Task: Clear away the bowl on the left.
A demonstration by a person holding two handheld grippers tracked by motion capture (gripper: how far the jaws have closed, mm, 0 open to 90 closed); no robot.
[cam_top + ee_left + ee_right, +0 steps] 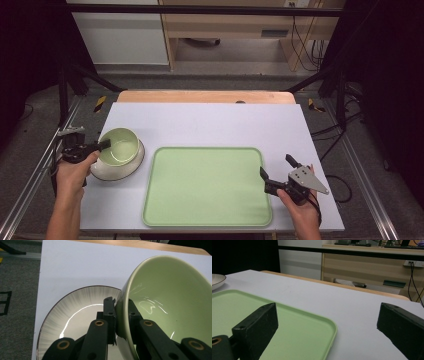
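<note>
Green bowl (120, 146), empty, tilted on white plate (131, 168), left tabletop edge: my left tongs (103, 145) clamp its rim. Green tray (207, 186), empty; right tongs (276, 166) agape.

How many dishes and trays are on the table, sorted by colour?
Green: 2, the green bowl and the green tray.
White: 1, the white plate with a dark rim under the bowl.
Total: 3.

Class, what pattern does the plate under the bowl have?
The plate: white with fine grey radial streaks, dark rim; left gripper view.
</note>
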